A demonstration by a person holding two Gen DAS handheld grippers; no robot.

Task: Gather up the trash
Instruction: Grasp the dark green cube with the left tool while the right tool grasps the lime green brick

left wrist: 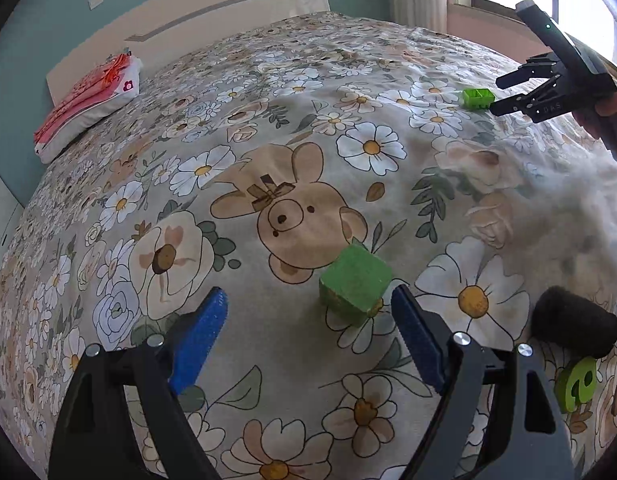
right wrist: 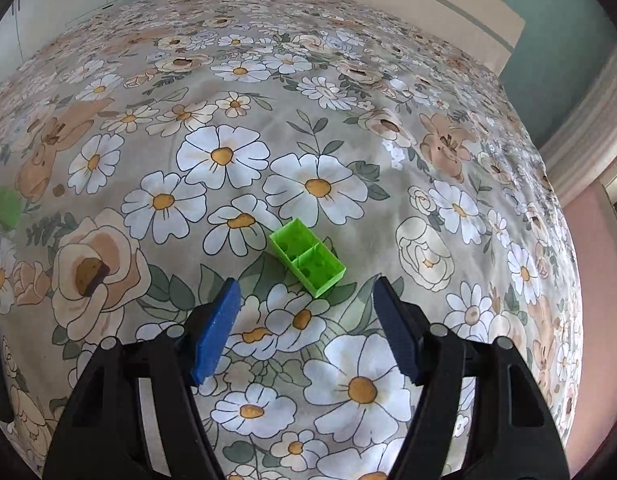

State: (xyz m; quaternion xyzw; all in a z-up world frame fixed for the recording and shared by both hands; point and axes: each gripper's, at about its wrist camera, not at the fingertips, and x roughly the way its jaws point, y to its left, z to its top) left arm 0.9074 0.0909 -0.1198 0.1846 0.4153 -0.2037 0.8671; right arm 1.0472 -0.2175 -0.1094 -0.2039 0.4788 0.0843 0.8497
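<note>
Blue-padded left hand-held gripper (left wrist: 308, 320) fills the bottom of the left wrist view, jaws wide, nothing held. Green cube (left wrist: 354, 282) lies on the floral bedspread (left wrist: 228, 120) just ahead of the pads, nearer the right one, not touched. Black foam-like cylinder (left wrist: 574, 326) and flat green cut-out piece (left wrist: 577, 382) lie at lower right. Right hand-held gripper (right wrist: 306, 304): jaws apart, nothing between them. Green two-compartment tray (right wrist: 306, 256) lies open side up on the bedspread, just beyond the fingertips, centre of the right wrist frame; in the left wrist view it sits at upper right, beside that gripper's tips. Folded pink-and-white bedding (left wrist: 88, 104) lies upper left, by the headboard (left wrist: 228, 12).
</note>
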